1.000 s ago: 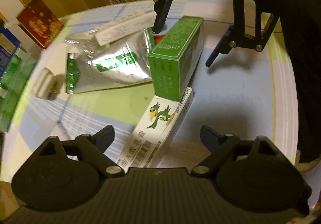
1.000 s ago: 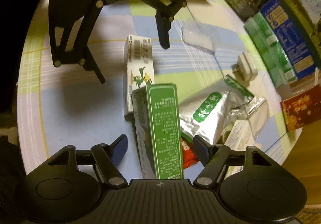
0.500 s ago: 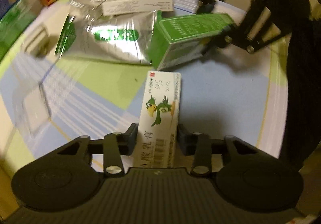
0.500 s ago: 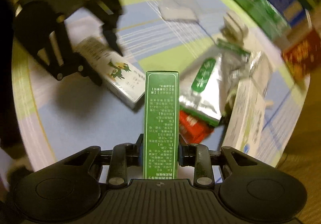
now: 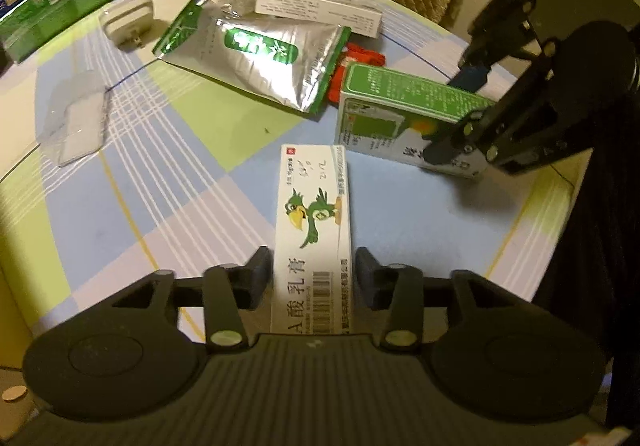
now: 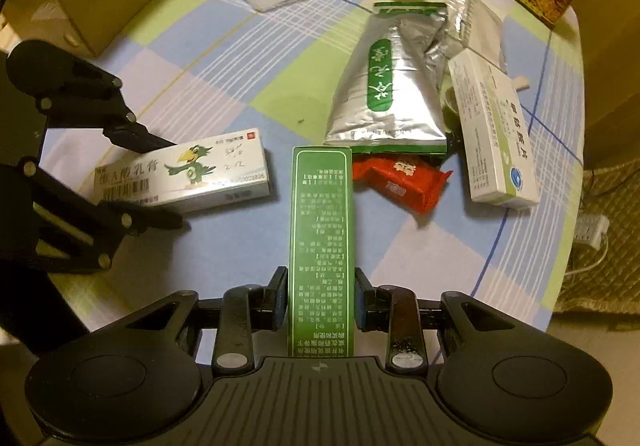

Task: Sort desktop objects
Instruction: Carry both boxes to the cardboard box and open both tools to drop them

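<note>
Both boxes have gone from lying loose to being gripped: left gripper jaws clamp the bird-print ointment box at lower centre, right gripper jaws clamp the green carton. Silver pouch and red sachet remain on the tabletop, so sorting has probably only begun.

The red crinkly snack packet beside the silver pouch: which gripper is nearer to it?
Right. The right gripper holds the green box, whose far end reaches the red snack packet. The left gripper, clamping the white parrot box, sits farther back.
</note>
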`<state>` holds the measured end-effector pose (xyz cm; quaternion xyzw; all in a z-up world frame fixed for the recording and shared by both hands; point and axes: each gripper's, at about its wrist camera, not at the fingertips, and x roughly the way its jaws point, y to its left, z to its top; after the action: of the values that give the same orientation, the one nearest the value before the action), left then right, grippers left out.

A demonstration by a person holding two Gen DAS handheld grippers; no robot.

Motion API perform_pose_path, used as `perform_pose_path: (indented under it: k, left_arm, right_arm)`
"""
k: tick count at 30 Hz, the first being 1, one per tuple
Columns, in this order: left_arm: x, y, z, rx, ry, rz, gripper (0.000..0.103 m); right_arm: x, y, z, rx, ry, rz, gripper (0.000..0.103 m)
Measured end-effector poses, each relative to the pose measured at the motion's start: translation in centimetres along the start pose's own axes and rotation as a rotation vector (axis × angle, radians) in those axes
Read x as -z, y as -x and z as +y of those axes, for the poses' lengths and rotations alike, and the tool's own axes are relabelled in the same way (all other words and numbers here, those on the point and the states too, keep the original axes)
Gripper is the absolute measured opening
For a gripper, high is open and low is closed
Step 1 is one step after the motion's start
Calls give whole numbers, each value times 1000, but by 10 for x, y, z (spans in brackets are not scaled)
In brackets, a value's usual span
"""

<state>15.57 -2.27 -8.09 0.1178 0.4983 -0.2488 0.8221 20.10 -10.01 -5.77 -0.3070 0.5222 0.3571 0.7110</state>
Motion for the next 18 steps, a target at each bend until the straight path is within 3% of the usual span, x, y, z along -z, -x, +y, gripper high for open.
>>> perform_pose_path:
  k: [5, 7, 18]
  left_arm:
    - [-3, -3, 5, 11, 40, -11, 46]
    - [-5, -4, 7, 3, 53, -18, 34]
    - [-10, 23, 4, -35, 69, -45, 33]
  right_arm:
    - [-4, -8, -8, -15, -51, -9, 29]
    - [-4, -11, -8, -14, -53, -12, 28]
    - [2, 23, -2, 24, -78, -104, 28]
